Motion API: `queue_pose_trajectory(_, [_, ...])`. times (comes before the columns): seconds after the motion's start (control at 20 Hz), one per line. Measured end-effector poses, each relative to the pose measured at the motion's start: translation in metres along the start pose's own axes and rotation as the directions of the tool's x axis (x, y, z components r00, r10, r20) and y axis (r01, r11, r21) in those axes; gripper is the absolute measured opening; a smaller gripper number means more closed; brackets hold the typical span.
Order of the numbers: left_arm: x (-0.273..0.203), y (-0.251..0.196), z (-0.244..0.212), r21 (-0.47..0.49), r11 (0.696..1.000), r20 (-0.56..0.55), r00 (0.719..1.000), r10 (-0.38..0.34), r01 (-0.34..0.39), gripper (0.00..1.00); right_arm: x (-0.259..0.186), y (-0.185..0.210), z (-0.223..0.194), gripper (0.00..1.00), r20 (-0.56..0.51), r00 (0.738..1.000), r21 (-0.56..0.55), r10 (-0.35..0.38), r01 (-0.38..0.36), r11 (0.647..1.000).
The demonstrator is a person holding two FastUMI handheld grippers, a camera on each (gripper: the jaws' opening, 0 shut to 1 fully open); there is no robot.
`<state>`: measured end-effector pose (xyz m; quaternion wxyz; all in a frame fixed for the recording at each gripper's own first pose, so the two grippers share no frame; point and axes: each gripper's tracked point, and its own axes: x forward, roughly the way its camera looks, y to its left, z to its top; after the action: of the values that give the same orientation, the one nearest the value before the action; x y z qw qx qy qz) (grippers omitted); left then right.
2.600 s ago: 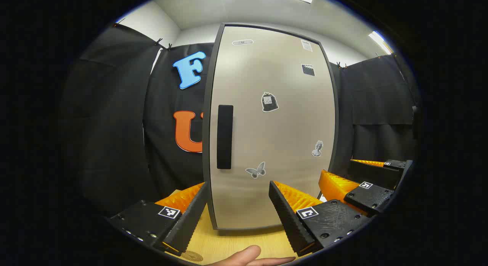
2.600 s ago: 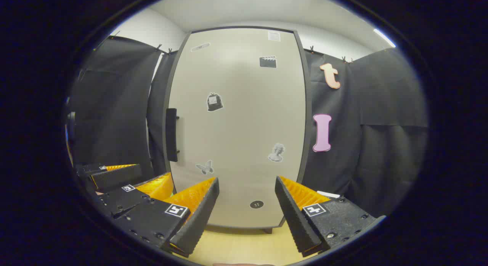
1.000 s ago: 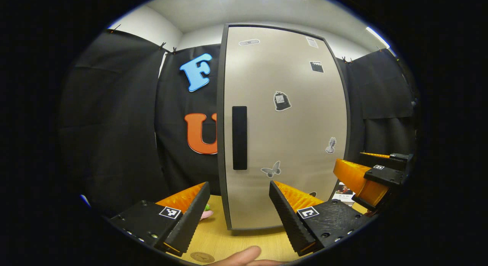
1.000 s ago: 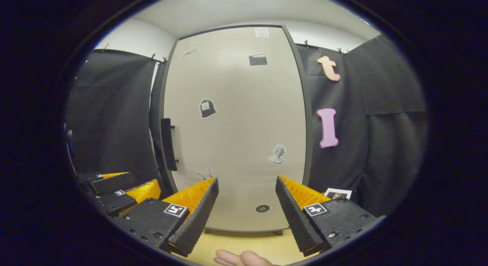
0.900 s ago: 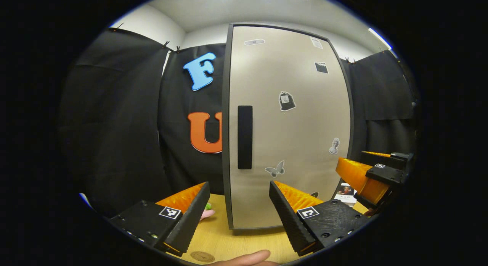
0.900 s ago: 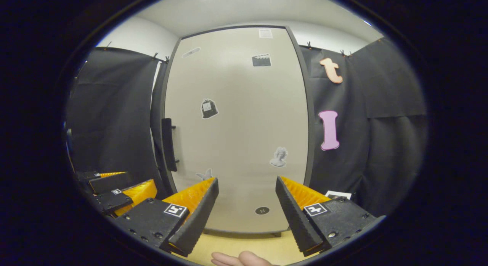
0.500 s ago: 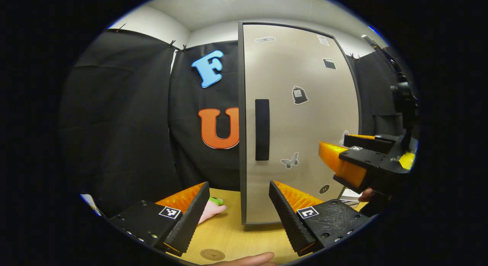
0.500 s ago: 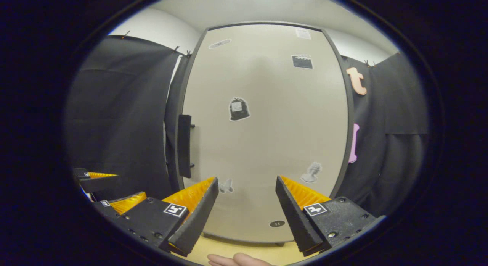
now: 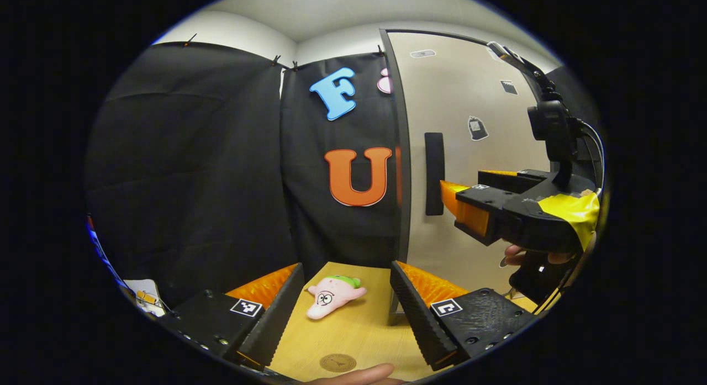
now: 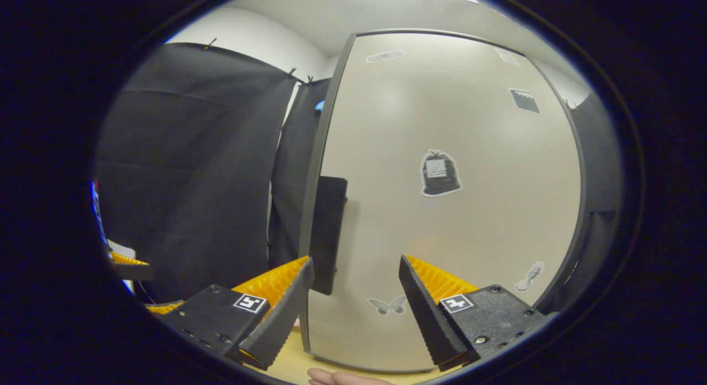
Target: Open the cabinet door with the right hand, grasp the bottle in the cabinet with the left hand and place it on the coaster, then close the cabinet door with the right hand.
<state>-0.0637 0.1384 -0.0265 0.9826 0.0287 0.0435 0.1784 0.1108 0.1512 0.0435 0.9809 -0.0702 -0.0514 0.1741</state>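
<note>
The beige cabinet door [image 10: 453, 208] stands shut, with stickers on it and a black vertical handle [image 10: 327, 236] near its left edge. My right gripper [image 10: 356, 269] is open, close in front of the door, the handle just left of its gap. In the left gripper view the same door [image 9: 469, 109] and handle [image 9: 434, 174] sit at the right, and the right gripper [image 9: 464, 200] reaches in towards the handle, its fingertips beside it. My left gripper [image 9: 347, 274] is open over the wooden table [image 9: 359, 330]. A round brown coaster [image 9: 337, 363] lies on the table near the bottom edge. The bottle is hidden.
A pink star-shaped plush toy [image 9: 330, 294] with a green top lies on the table between my left fingers' line of sight. A fingertip [image 9: 359, 374] of the holding hand shows at the bottom. Some small items [image 9: 141, 294] lie at the far left.
The left gripper swung to the left, bringing the plush toy and coaster into sight. The right gripper moved forward and left, close up to the door handle. Both stayed open.
</note>
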Motion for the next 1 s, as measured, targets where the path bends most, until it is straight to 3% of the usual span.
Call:
queue_pose_trajectory(0.25, [-0.007, 0.038, -0.004, -0.004, 0.997, -0.016, 0.997, 0.079, -0.080, 0.95, 0.025, 0.004, 0.011, 0.99, 0.052, 0.995, -0.056, -0.081, 0.084, 0.995])
queue_pose_trajectory(0.35, [-0.009, 0.049, -0.006, -0.001, 0.995, -0.020, 0.995, 0.100, -0.100, 0.95, 0.030, 0.015, 0.015, 0.94, 0.065, 0.995, -0.068, -0.074, 0.078, 0.995])
queue_pose_trajectory(0.45, [-0.010, 0.056, -0.009, 0.008, 0.995, -0.023, 0.994, 0.104, -0.104, 0.95, 0.034, 0.021, 0.015, 0.85, 0.066, 0.995, -0.076, -0.072, 0.077, 0.994])
queue_pose_trajectory(0.55, [-0.013, 0.063, -0.012, 0.015, 0.995, -0.020, 0.994, 0.103, -0.103, 0.95, 0.037, 0.021, 0.017, 0.67, 0.071, 0.993, -0.091, -0.097, 0.104, 0.990])
queue_pose_trajectory(0.6, [-0.013, 0.066, -0.013, 0.016, 0.995, -0.018, 0.995, 0.101, -0.101, 0.95, 0.040, 0.020, 0.015, 0.50, 0.055, 0.993, -0.093, -0.104, 0.109, 0.990])
queue_pose_trajectory(0.65, [-0.013, 0.068, -0.014, 0.016, 0.995, -0.019, 0.995, 0.098, -0.097, 0.95, 0.041, 0.017, 0.015, 0.44, 0.053, 0.992, -0.096, -0.116, 0.121, 0.988])
queue_pose_trajectory(1.0, [-0.002, 0.070, -0.017, 0.025, 0.999, -0.001, 0.999, 0.036, -0.036, 0.95, 0.031, 0.021, 0.012, 0.32, 0.015, 0.996, -0.030, -0.093, 0.093, 0.995])
